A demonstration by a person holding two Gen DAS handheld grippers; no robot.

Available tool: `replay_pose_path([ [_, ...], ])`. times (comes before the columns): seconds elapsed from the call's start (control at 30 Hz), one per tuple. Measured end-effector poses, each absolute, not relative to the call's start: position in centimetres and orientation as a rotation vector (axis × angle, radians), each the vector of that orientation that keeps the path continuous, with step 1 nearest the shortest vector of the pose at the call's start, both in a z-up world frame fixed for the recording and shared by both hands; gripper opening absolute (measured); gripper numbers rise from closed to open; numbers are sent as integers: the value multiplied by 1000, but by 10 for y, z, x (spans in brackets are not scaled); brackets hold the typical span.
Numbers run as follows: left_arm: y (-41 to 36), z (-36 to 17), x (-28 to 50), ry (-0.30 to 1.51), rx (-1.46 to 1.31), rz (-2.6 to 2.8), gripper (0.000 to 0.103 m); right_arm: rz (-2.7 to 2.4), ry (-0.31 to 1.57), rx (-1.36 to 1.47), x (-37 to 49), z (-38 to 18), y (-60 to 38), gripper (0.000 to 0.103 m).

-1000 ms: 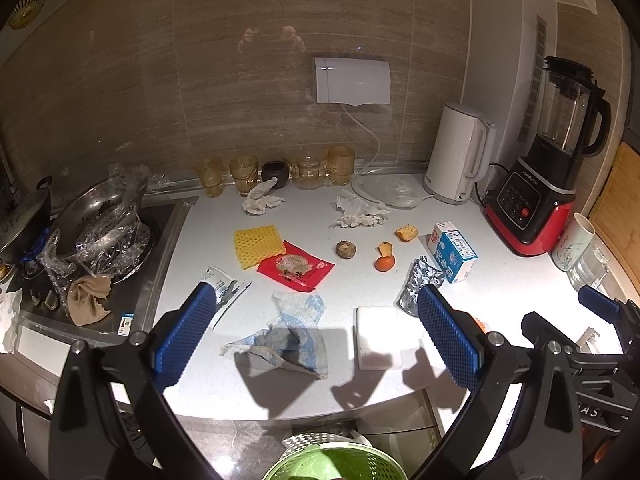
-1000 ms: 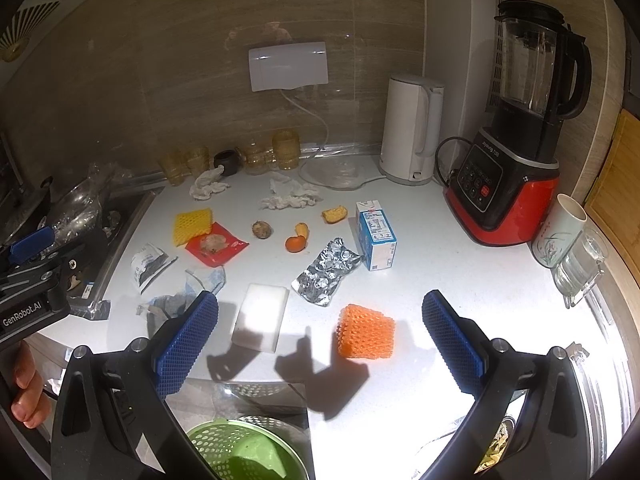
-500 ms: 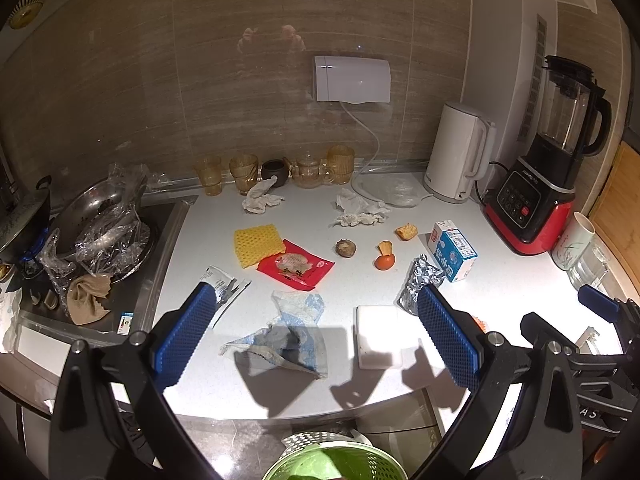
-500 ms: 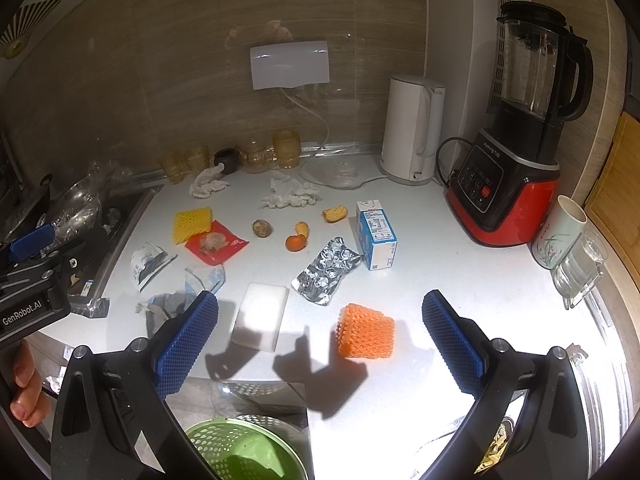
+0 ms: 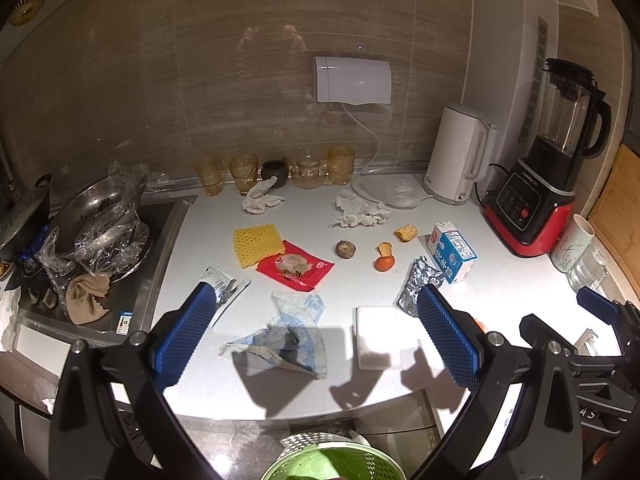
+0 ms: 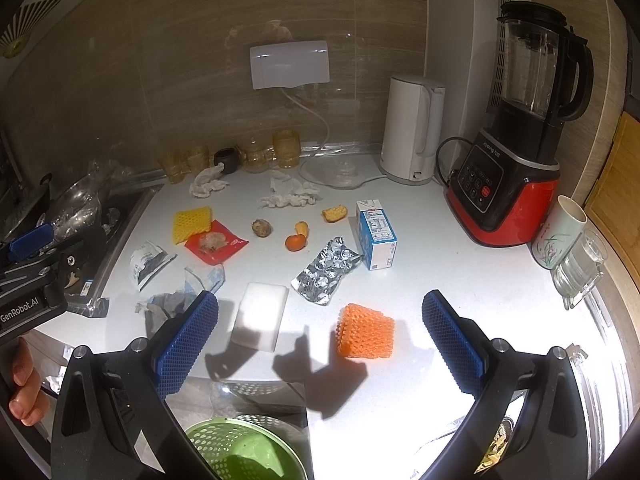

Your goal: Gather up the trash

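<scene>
Trash lies scattered on the white counter (image 5: pixel 500 292): a crumpled blue-white plastic bag (image 5: pixel 286 334), a white block (image 5: pixel 378 338), crumpled foil (image 6: pixel 326 268), an orange foam net (image 6: pixel 366 332), a red wrapper (image 5: pixel 295 266), a yellow foam net (image 5: pixel 256 242), a milk carton (image 6: pixel 376 234), tissues (image 5: pixel 358 214) and fruit scraps (image 5: pixel 384 262). My left gripper (image 5: pixel 316 334) is open and empty above the plastic bag. My right gripper (image 6: pixel 320 336) is open and empty above the counter's front edge, near the orange net. A green basket (image 6: pixel 240 450) sits below the counter edge.
A kettle (image 6: pixel 414 130), a red blender (image 6: pixel 516 152), a cup (image 6: pixel 558 232) and a glass jug (image 6: pixel 580 272) stand at the right. Amber glasses (image 5: pixel 240 172) line the back wall. A sink (image 5: pixel 100 240) with a pan and plastic wrap is at the left.
</scene>
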State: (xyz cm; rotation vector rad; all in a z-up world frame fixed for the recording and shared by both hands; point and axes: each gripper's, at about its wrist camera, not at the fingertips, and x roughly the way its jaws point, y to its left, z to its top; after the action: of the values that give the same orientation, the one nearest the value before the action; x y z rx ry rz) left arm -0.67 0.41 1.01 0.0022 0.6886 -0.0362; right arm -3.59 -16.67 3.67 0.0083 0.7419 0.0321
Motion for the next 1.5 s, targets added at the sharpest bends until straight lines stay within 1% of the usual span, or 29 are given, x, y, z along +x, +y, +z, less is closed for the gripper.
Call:
replay_pose_path([
  [0.6,3,9,-2,691,0,-38,96,26,744,7,-34,36,-168,101],
  [0.9,15,-10,14,705,0,-38,96,35,734,-5,-19,30,-161,101],
  [1.0,28,-26,26,714,8,-41,96,50,732,-6,-6,21,-156,101],
  [1.2,59,-76,63,751,66,-53,96,104,761,-7,30,-11,-139,101],
  [1.5,125,-148,128,812,144,-43,97,227,820,-21,79,-59,-105,101],
])
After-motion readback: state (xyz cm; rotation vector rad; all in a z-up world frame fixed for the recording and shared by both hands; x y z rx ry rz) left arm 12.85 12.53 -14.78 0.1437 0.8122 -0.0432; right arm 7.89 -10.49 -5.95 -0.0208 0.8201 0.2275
